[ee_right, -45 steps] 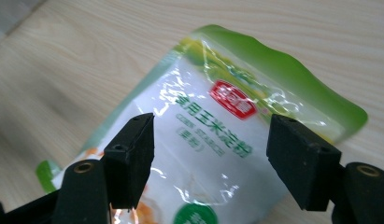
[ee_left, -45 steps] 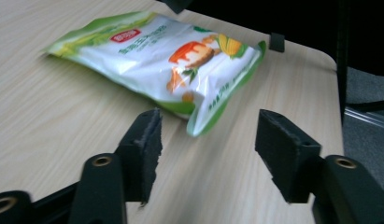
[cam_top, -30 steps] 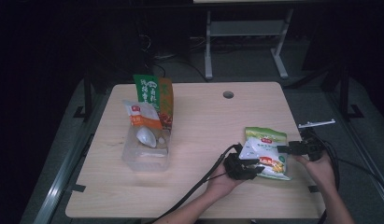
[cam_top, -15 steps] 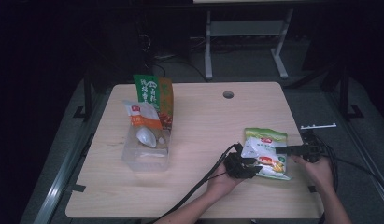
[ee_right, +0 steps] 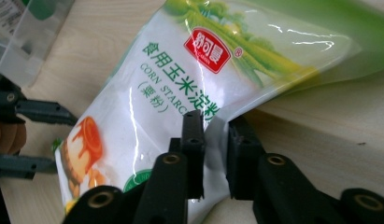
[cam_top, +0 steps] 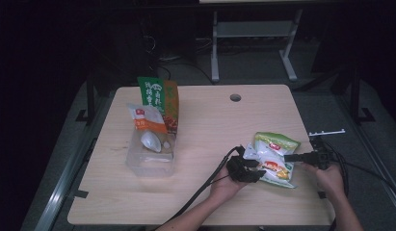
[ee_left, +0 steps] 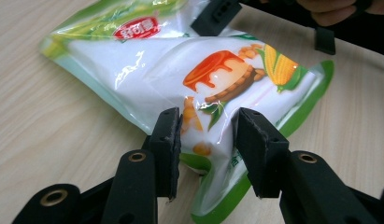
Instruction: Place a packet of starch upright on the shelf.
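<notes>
In the high view both forearms come in from the near edge of the table (cam_top: pixel 205 120), and the hands hold the two grippers at either side of the corn starch bag (cam_top: pixel 275 159), which lies flat on the wood between them: the left gripper (cam_top: pixel 248 166) at its near left edge, the right gripper (cam_top: pixel 294 157) at its right edge. Compared with the earlier pictures the hands sit in much the same spots and the bag has barely shifted. Well away from the jaws, a clear plastic tub (cam_top: pixel 151 156) holds a spoon (cam_top: pixel 150 141) and two upright packets (cam_top: pixel 157 108). In the left gripper view the jaws have just been opening and stand spread, a corner of the bag between them, the pads not plainly pressing. In the right gripper view the jaws have just been closing and now pinch the bag's edge.
</notes>
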Motion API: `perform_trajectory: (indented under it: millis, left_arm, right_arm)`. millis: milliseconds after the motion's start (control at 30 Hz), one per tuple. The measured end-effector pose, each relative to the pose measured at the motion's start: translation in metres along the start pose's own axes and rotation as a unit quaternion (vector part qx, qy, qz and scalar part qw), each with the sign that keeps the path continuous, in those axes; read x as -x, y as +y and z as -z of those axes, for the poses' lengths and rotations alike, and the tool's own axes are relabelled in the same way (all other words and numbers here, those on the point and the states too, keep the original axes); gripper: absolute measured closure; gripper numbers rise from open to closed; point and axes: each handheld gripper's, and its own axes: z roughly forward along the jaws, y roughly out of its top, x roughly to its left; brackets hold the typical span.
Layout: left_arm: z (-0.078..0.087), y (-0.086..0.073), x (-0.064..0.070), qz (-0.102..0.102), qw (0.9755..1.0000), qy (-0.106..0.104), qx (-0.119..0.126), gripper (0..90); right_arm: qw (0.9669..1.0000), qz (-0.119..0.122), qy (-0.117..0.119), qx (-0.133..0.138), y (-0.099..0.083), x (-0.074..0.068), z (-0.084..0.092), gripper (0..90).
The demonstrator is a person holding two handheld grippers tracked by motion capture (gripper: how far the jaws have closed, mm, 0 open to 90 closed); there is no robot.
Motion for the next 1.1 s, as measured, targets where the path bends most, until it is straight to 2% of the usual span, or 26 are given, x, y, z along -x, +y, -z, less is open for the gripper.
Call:
perform_trajectory:
  millis: [133, 233, 267, 300, 367, 533, 667, 767, 833, 900, 933, 1100]
  left_arm:
    - [0.002, -0.001, -0.003, 0.001, 1.0000, 0.000, 0.001, 59.6]
    - [0.001, -0.001, -0.002, -0.001, 1.0000, 0.002, 0.002, 59.7]
    - [0.001, -0.001, -0.002, 0.001, 1.0000, 0.001, 0.003, 59.7]
    - [0.002, -0.001, -0.003, -0.002, 1.0000, 0.001, -0.001, 59.7]
    - [0.001, -0.001, -0.003, 0.003, 1.0000, -0.001, 0.001, 59.8]
    - [0.001, -0.001, -0.003, 0.007, 1.0000, -0.004, 0.003, 59.4]
    - [0.002, -0.001, -0.004, 0.012, 0.9999, -0.006, 0.001, 55.4]
    - [0.003, -0.001, -0.007, 0.016, 0.9998, -0.009, 0.000, 46.8]
    - [0.004, -0.002, -0.010, 0.029, 0.9994, -0.020, -0.002, 41.1]
    - [0.005, -0.003, -0.014, 0.040, 0.9989, -0.025, 0.000, 35.4]
    - [0.005, -0.004, -0.016, 0.053, 0.9981, -0.031, 0.002, 33.2]
    - [0.007, -0.006, -0.024, 0.087, 0.9951, -0.046, 0.016, 26.3]
  right_arm:
    - [1.0000, 0.003, 0.007, -0.002, -0.002, 0.000, 0.000, 83.5]
    - [1.0000, -0.005, 0.008, -0.001, -0.002, 0.002, -0.001, 72.3]
    - [1.0000, -0.009, 0.000, -0.002, -0.001, 0.002, -0.001, 64.4]
    - [0.9998, -0.017, -0.007, -0.003, 0.000, 0.004, -0.002, 62.5]
    - [0.9997, -0.025, 0.004, -0.003, 0.000, 0.007, -0.003, 63.6]
    - [0.9994, -0.026, 0.023, 0.003, 0.000, 0.005, -0.007, 78.1]
    - [0.9999, -0.004, 0.012, 0.002, 0.001, -0.001, -0.005, 85.8]
    - [0.9997, 0.024, 0.000, -0.001, 0.001, -0.009, -0.004, 87.1]
    - [0.9988, 0.048, -0.010, 0.000, 0.000, -0.016, -0.003, 87.3]
    - [0.9980, 0.061, -0.012, 0.007, 0.000, -0.022, 0.000, 87.6]
    - [0.9975, 0.068, -0.014, 0.012, 0.000, -0.025, 0.002, 87.6]
    - [0.9945, 0.098, -0.009, 0.035, 0.001, -0.040, 0.011, 87.8]
